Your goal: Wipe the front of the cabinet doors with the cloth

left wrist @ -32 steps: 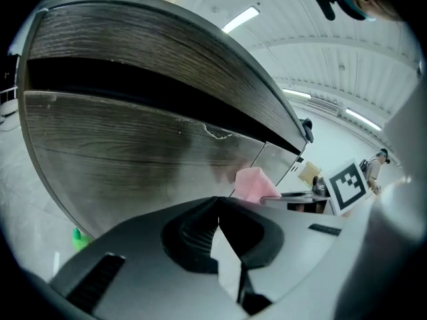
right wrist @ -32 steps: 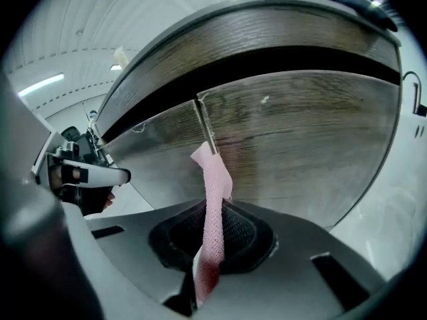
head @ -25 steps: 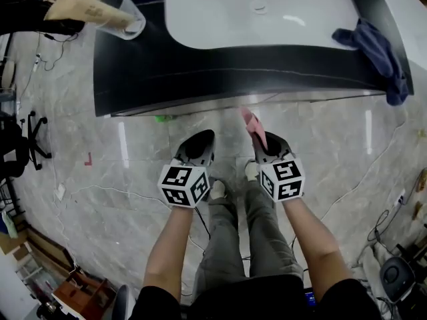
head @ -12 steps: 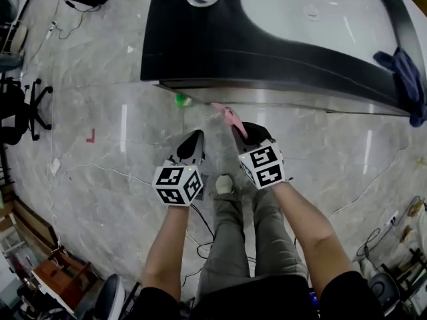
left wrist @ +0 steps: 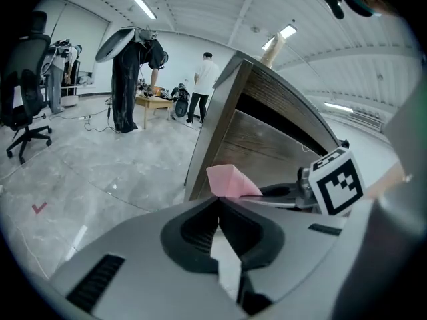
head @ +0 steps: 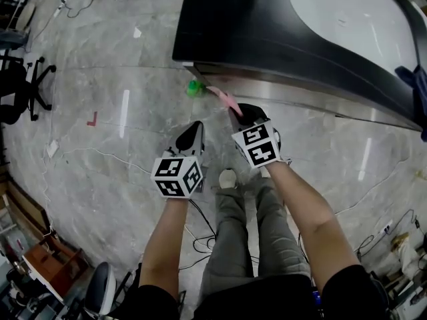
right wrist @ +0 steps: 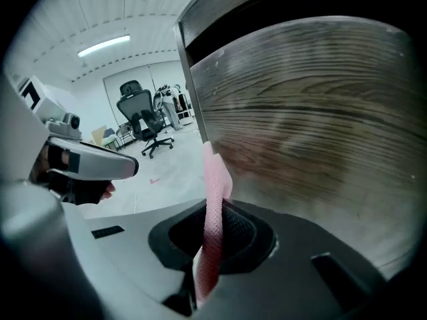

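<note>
The cabinet (head: 267, 79) has a black top and wood-grain doors (right wrist: 313, 125). My right gripper (head: 241, 113) is shut on a pink cloth (head: 225, 101), which sticks up from between its jaws (right wrist: 213, 199). The cloth's tip is at the left edge of the door front, near the cabinet's left corner; whether it touches I cannot tell. My left gripper (head: 194, 133) hangs to the left of the right one, a little back from the cabinet, shut with nothing in it. The left gripper view shows the cloth (left wrist: 230, 181) just beyond its own closed jaws.
A small green object (head: 194, 88) lies on the marble floor by the cabinet corner. A blue rag (head: 418, 85) hangs over the countertop at right. Office chairs (head: 20, 92) stand at left, cables (head: 200, 219) run by my feet, and people (left wrist: 203, 85) stand far back.
Both grippers have moved left along the cabinet front, from its middle to its left corner. The pink cloth stays in the right gripper.
</note>
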Tool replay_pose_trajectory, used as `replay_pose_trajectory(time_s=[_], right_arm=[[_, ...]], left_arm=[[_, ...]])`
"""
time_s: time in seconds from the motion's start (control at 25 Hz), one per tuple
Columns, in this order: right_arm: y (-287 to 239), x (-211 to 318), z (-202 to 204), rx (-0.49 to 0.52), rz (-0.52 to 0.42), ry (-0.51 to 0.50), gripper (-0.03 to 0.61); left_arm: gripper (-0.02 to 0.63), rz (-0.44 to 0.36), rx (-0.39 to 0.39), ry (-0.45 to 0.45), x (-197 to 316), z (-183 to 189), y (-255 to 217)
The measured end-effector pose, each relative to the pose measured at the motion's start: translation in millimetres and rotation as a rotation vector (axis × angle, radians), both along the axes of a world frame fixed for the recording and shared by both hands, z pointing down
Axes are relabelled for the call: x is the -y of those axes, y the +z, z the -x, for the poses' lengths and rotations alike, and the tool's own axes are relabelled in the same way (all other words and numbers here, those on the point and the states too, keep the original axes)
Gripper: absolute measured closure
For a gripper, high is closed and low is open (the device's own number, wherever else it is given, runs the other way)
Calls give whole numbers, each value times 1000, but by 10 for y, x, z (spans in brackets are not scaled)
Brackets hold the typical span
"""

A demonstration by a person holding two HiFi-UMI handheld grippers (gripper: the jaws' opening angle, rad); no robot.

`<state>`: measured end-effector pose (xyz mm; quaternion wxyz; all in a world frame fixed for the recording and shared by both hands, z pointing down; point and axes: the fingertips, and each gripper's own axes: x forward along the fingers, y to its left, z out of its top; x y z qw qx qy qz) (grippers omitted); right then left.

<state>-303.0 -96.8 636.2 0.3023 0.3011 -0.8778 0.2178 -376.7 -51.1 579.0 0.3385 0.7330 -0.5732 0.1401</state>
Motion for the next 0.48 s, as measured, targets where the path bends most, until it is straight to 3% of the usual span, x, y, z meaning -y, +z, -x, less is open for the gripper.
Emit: replay_pose_trajectory(time_s=[0.2,0.48], right_arm=[[18,139,126,-35,-13,-24,537],[4,199,-282,-61,-38,16,537]], left_arm=[[606,-2,-7,9,85,-1,-18],[606,3,-10,55,174,-237,-20]])
